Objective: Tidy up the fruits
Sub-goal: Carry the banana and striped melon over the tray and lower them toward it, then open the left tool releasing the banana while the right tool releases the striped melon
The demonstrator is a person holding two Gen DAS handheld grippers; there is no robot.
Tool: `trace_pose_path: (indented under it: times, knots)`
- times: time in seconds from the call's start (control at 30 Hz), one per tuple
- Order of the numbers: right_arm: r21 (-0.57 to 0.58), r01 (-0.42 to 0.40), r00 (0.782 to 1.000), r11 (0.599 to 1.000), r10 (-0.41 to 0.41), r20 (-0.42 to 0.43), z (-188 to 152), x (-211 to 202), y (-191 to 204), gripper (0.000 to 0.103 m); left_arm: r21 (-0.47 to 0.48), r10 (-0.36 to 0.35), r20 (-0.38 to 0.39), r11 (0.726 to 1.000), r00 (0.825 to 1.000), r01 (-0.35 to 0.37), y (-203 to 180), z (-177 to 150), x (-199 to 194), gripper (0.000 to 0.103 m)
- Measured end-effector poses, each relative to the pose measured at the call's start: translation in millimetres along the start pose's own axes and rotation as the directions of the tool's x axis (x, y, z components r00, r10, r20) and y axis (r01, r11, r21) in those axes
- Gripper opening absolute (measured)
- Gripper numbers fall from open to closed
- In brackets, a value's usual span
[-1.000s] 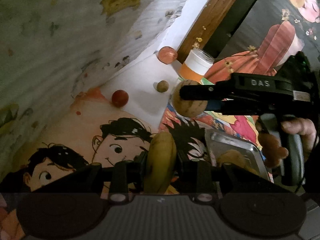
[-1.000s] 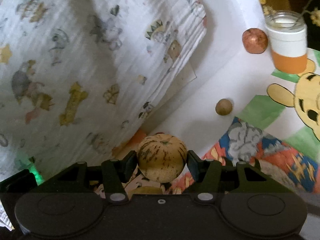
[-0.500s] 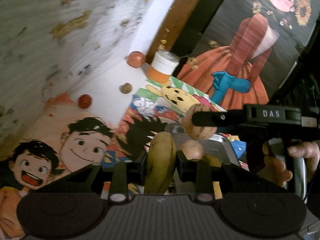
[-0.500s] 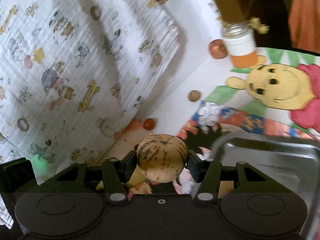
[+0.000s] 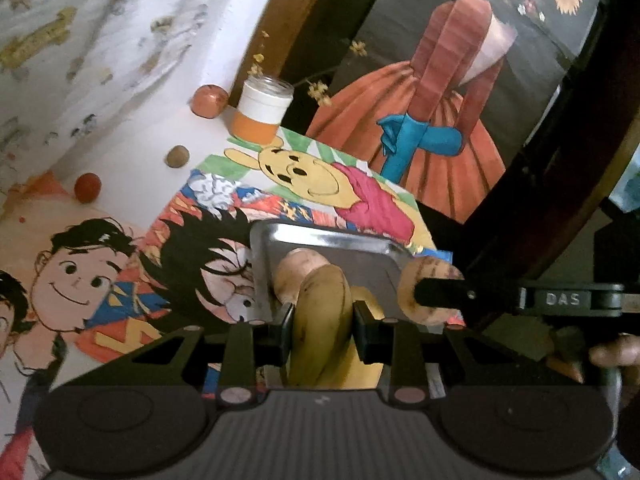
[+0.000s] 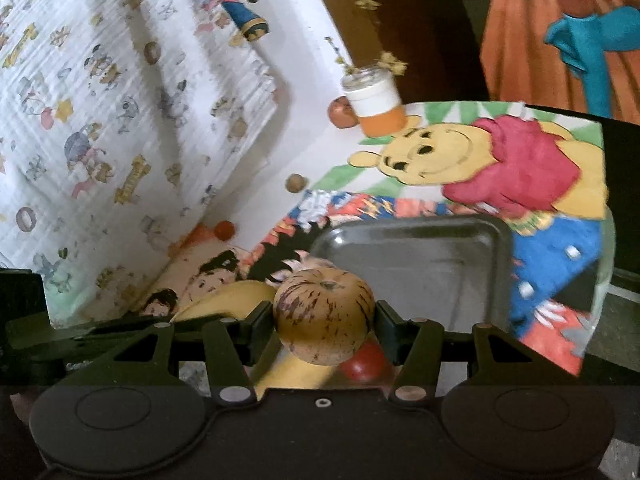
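Covering most of the surface, a spread of cartoon posters (image 5: 304, 168) lies flat, with a patterned white sheet (image 6: 100, 128) standing up along its far left side and a painting of a figure in an orange dress (image 5: 440, 120) propped behind it. Next in size, a metal tray (image 6: 420, 256) sits on the posters near the front; its far half is bare metal, while in the left wrist view a pale round fruit (image 5: 298, 270) rests inside it just behind the held banana. The left gripper (image 5: 322, 322) is clamped on a banana (image 5: 322, 320), its pads pressing both sides of the fruit, which hangs over the near edge of the tray. The right gripper (image 6: 325, 322) is closed around a striped yellow melon (image 6: 325, 316), held above the tray's near left corner; a small red fruit (image 6: 366, 362) shows just beneath it. Part of a hand (image 5: 612, 354) grips the right tool's handle at the right edge of the left wrist view. Farther back, a white and orange jar (image 5: 262, 114) stands at the posters' far corner, touching or just beside a reddish apple (image 5: 209, 101). Smaller still, a brown round fruit (image 5: 177, 156) and a little red one (image 5: 87, 187) lie apart on the white surface.
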State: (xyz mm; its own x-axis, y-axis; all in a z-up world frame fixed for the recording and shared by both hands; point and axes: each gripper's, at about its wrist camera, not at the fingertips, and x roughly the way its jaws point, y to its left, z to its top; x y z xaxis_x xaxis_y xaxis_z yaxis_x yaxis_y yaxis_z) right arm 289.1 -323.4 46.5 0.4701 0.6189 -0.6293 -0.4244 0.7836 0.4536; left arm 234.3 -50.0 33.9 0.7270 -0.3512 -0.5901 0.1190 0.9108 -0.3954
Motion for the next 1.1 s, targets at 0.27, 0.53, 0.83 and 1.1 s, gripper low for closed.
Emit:
trace_pose_path:
  times: [0.27, 0.53, 0.83, 1.1]
  knots:
    - [0.043, 0.049, 0.999, 0.998, -0.049, -0.006, -38, -6, -18, 0.056, 0.069, 0.027, 0.002, 0.997, 1.000, -0.027, -14, -17, 18, 0.033]
    - [0.043, 0.045, 0.999, 0.998, -0.045, -0.010, -51, 1, -16, 0.056, 0.120, 0.062, 0.015, 0.991, 0.998, -0.063, -18, -28, 25, 0.033]
    - [-0.049, 0.114, 0.993, 0.992, -0.113, 0.025, -60, 1, 0, 0.056, 0.178, 0.099, 0.056, 0.978, 0.993, -0.108, -28, -35, 23, 0.033]
    - [-0.051, 0.123, 0.992, 0.991, -0.120, 0.049, -65, 2, 2, 0.057, 0.189, 0.097, 0.061, 0.976, 0.993, -0.107, -29, -36, 21, 0.033]
